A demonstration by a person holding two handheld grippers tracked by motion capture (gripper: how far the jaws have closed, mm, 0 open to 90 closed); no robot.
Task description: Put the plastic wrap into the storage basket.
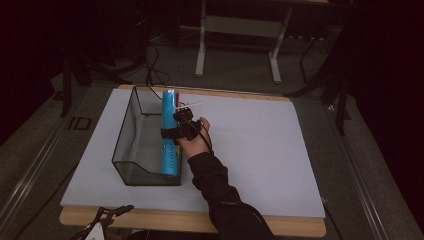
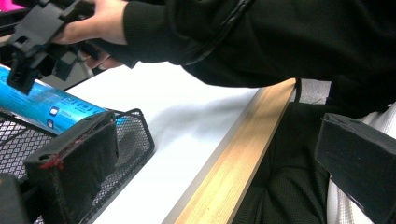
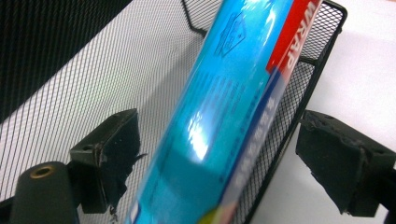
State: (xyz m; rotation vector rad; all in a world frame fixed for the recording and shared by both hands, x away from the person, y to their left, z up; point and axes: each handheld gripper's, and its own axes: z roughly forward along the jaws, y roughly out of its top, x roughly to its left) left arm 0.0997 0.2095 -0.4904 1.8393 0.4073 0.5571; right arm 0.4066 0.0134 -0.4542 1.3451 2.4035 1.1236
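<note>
Black wire mesh is forming the open-topped basket (image 1: pixel 131 150), a long box with thin rod rims, sitting toward nine o'clock on the smooth pale table (image 1: pixel 250 150), whose near edge is trimmed in light wood. Lying along the basket's three-o'clock rim is a glossy blue box of wrap (image 1: pixel 170 135), long and narrow, with a red band and white lettering near its twelve-o'clock end; it is resting on the mesh rim rather than down on the floor of the basket. The right gripper (image 1: pixel 184 118) is hovering over the middle of that box, held by a hand in a black sleeve. In the right gripper view its jaws are standing spread wide, one padded block on each side of the shiny box (image 3: pixel 229 121), neither pad touching it. The left gripper (image 1: pixel 117 210) is waiting low at seven o'clock, at the table's wooden edge; in the left gripper view its worn foam-faced jaws are standing far apart, gripping nothing, near the basket's rounded corner (image 2: pixel 135 135).
</note>
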